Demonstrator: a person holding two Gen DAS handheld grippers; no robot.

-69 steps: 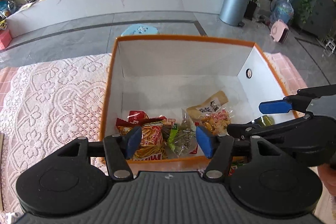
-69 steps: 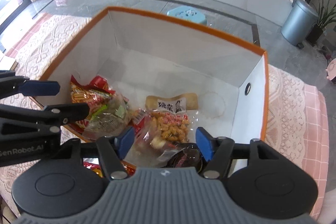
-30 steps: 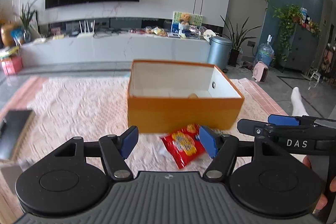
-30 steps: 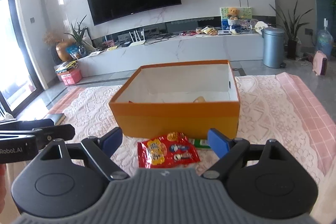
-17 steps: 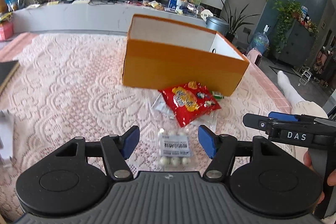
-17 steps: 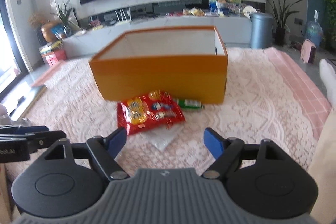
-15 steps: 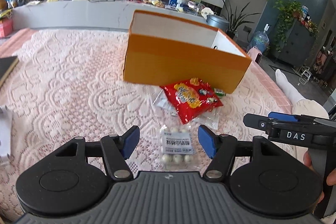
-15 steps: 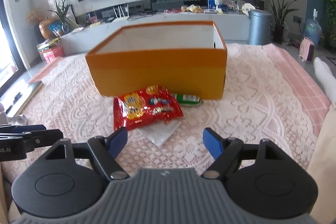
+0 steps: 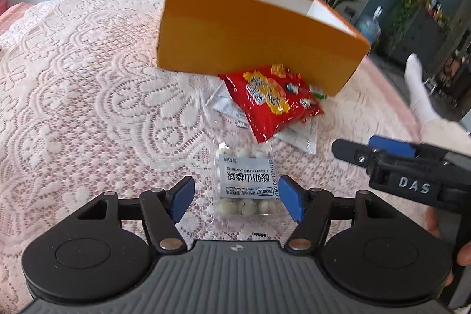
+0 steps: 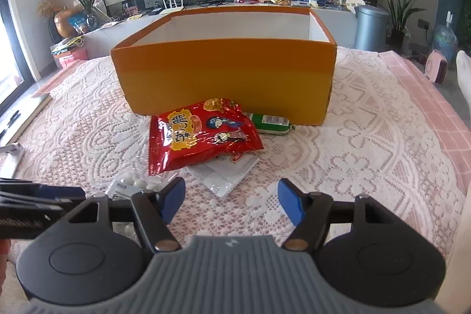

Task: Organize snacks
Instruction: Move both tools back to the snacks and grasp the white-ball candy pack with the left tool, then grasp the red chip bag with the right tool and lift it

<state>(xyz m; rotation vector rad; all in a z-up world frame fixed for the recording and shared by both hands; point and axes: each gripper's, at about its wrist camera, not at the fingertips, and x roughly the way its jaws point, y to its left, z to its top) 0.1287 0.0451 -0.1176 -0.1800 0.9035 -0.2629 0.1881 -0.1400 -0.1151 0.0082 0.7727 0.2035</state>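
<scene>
An orange box stands on the lace cloth; it also shows in the right wrist view. In front of it lie a red snack bag, a green packet, and a clear flat packet under the red bag. A clear pack of white balls lies between the open jaws of my left gripper, low over it. My right gripper is open and empty, short of the clear packet. Its side shows in the left wrist view.
The pink lace cloth covers the surface. A black object lies at the left edge. A white TV counter, a grey bin and plants stand behind. A person's white sock is at the right.
Both grippers pulled back from over the box and dropped low in front of it. My left gripper has closed in on the pack of white balls, which now sits between its jaws.
</scene>
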